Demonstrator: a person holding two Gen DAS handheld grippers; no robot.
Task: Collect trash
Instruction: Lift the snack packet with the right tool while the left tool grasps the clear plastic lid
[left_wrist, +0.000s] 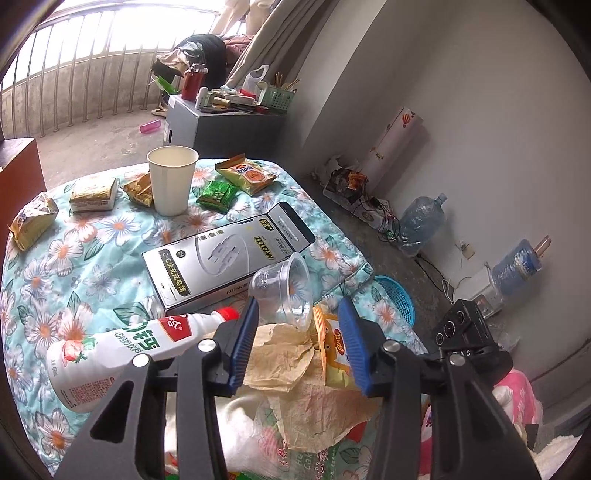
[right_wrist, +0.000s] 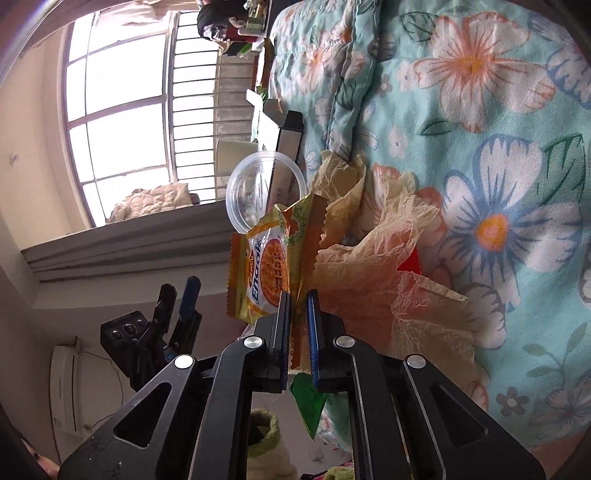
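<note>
Yellow snack wrapper (right_wrist: 266, 269) pinched in right gripper (right_wrist: 298, 295), left gripper (left_wrist: 299, 343) agape beside it; paper cup (left_wrist: 171, 179), milk bottle (left_wrist: 122, 354) uncollected beyond.

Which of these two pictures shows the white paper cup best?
The left wrist view: the white paper cup stands upright on the floral quilt, fully visible. In the right wrist view only a pale sliver of it shows, backlit against the window behind the clear plastic cup.
</note>
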